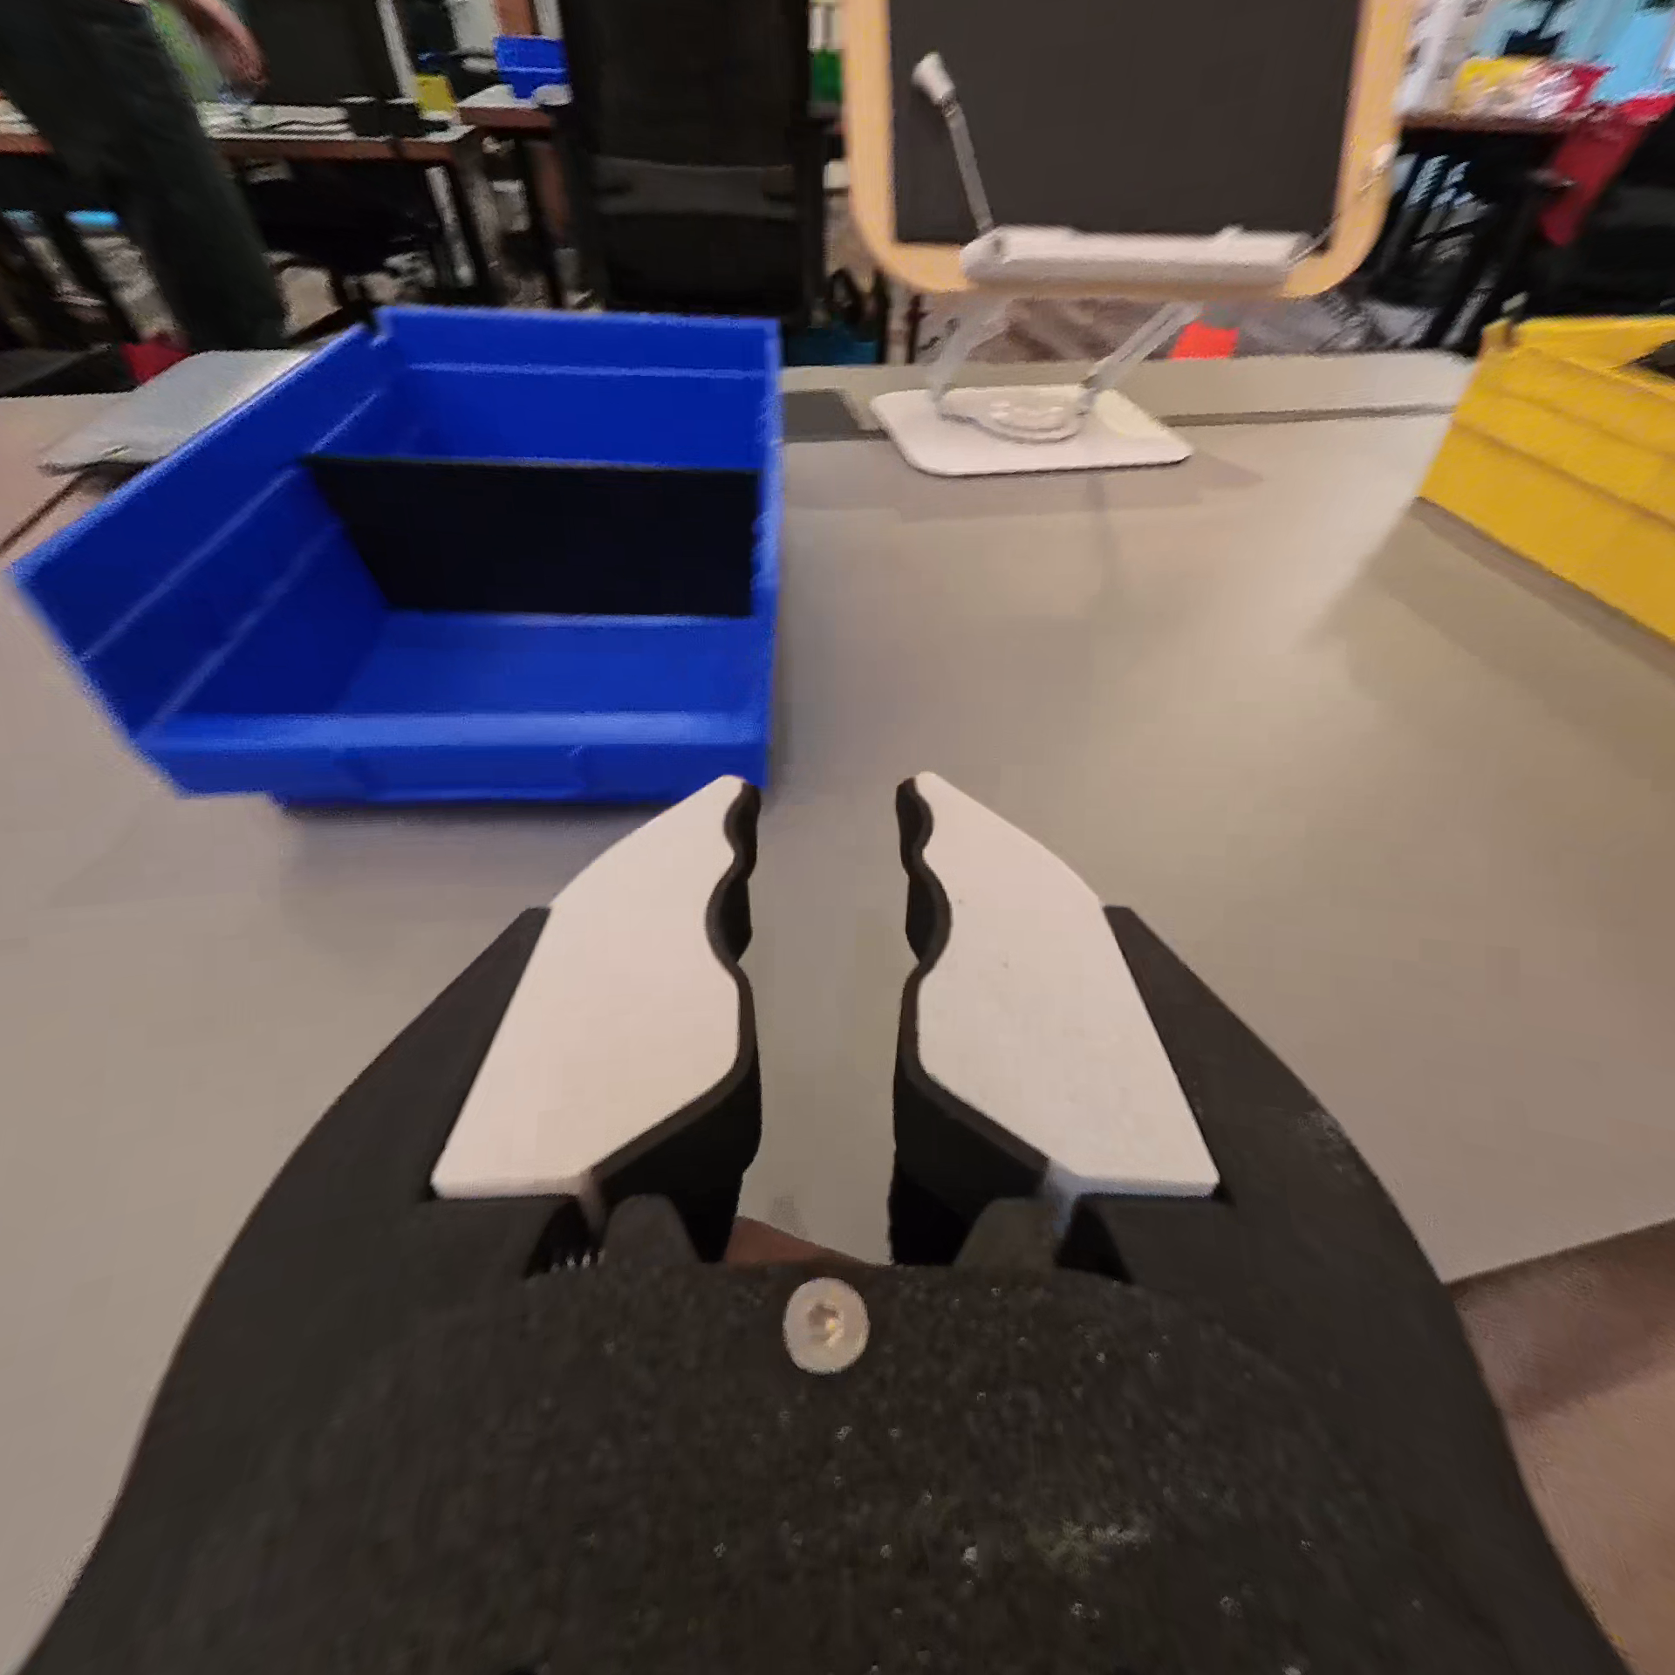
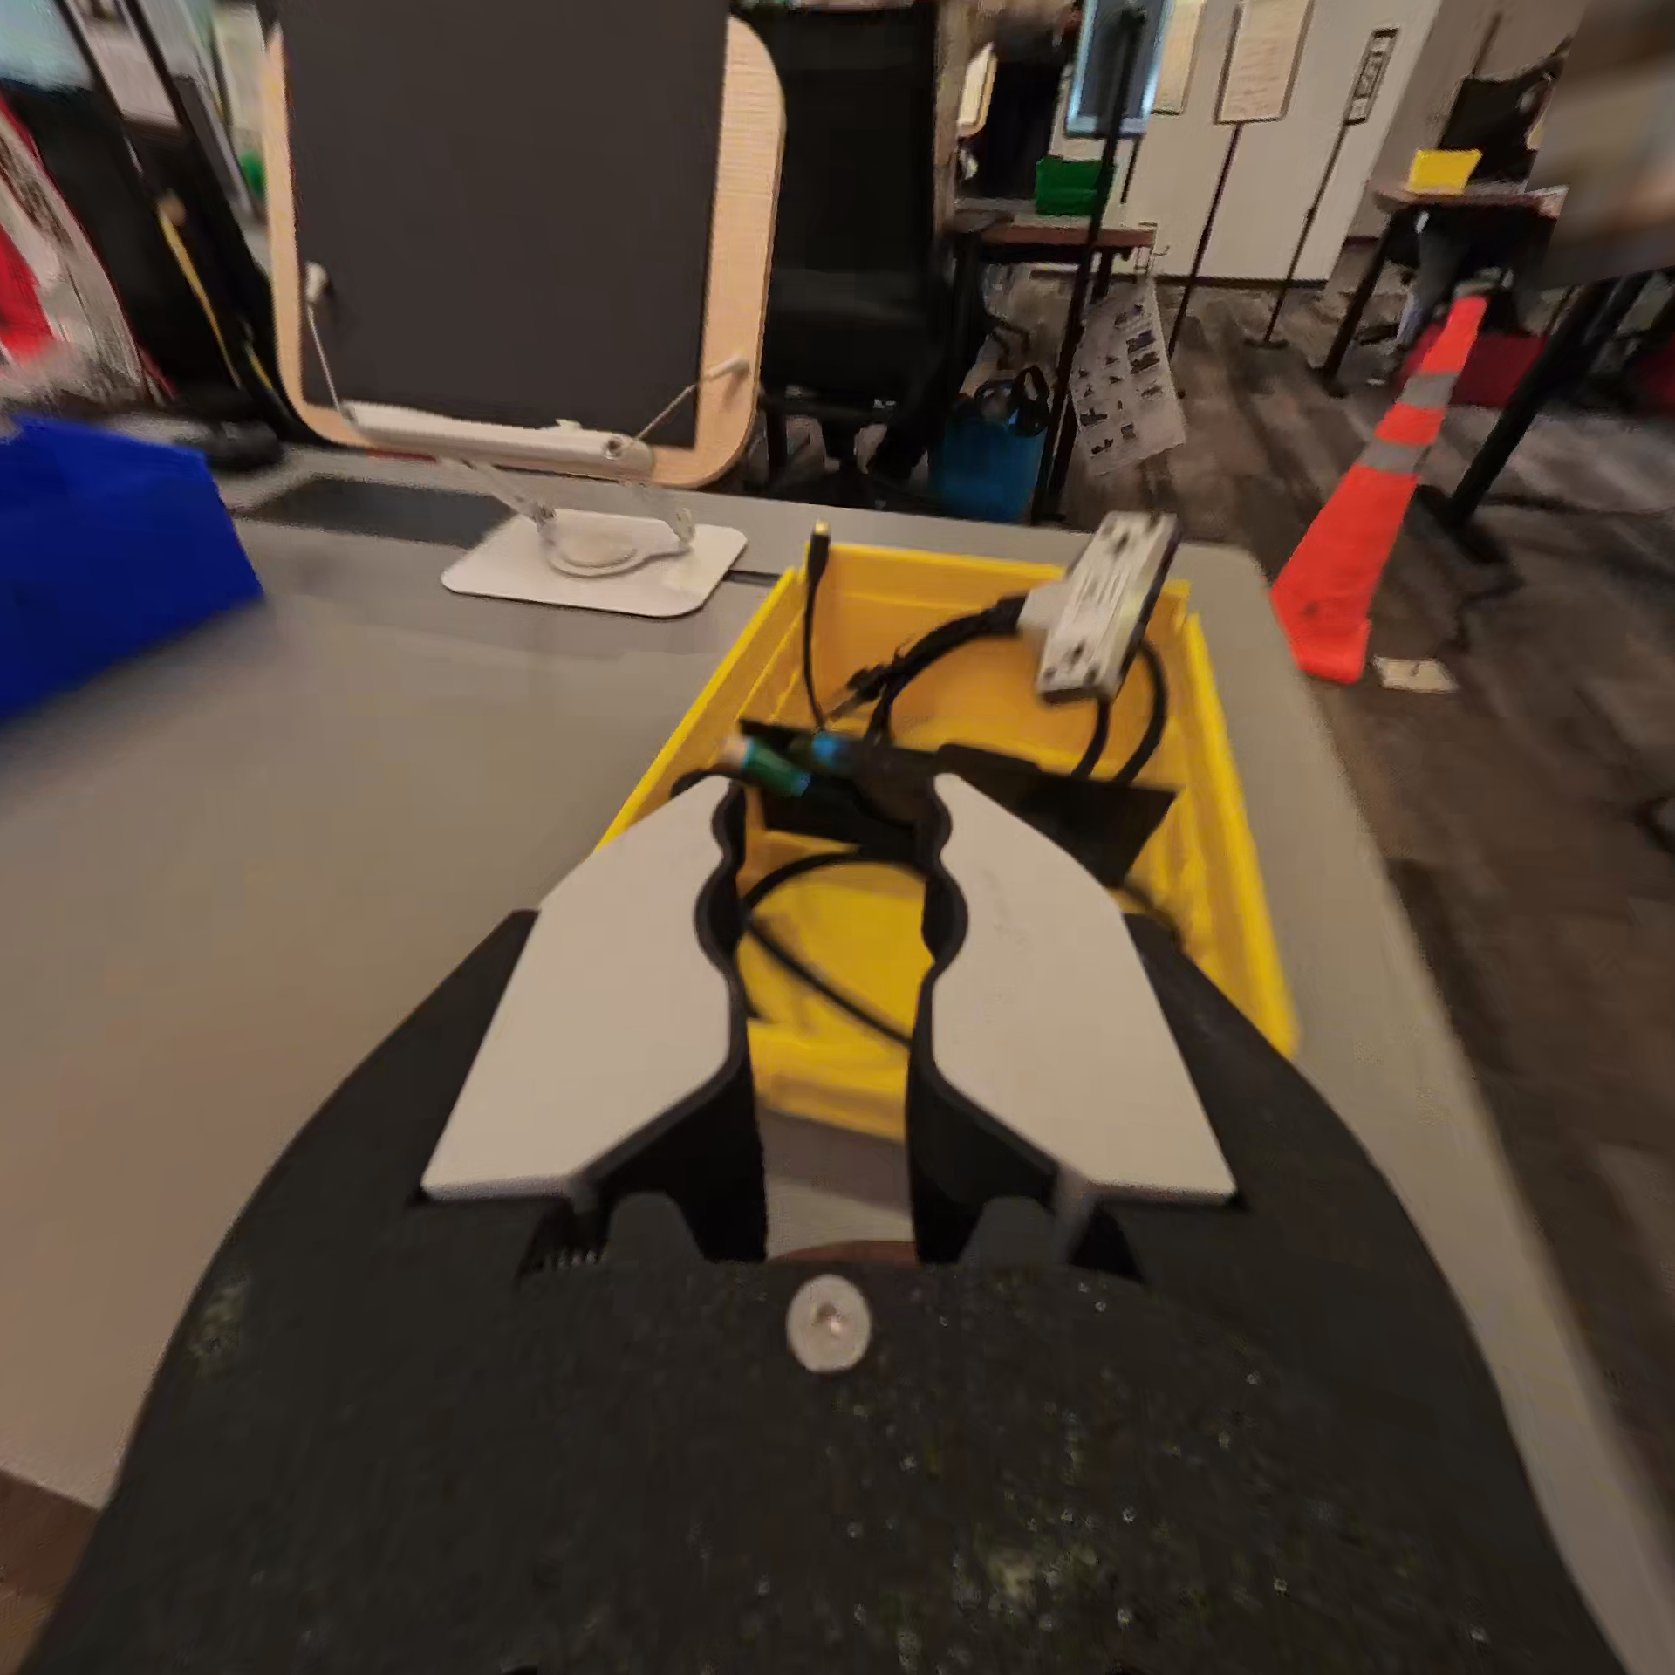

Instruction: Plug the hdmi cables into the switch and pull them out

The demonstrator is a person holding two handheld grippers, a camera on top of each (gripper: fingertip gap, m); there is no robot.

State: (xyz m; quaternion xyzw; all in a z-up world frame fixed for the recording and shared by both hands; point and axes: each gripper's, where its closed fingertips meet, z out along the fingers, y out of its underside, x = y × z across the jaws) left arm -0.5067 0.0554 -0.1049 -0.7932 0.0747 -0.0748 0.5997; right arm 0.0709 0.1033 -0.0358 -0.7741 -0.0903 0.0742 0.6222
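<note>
In the right wrist view a yellow bin stands on the grey table and holds a silver HDMI switch leaning on its far rim, with black cables coiled around it. A cable plug with a blue-green end lies across a black divider. My right gripper is open and empty, above the bin's near half. In the left wrist view my left gripper is open and empty over bare table, just right of a blue bin.
The blue bin is empty, with a black divider. A white tablet stand sits at the table's far edge, also in the right view. The yellow bin's corner shows at right. An orange cone stands on the floor.
</note>
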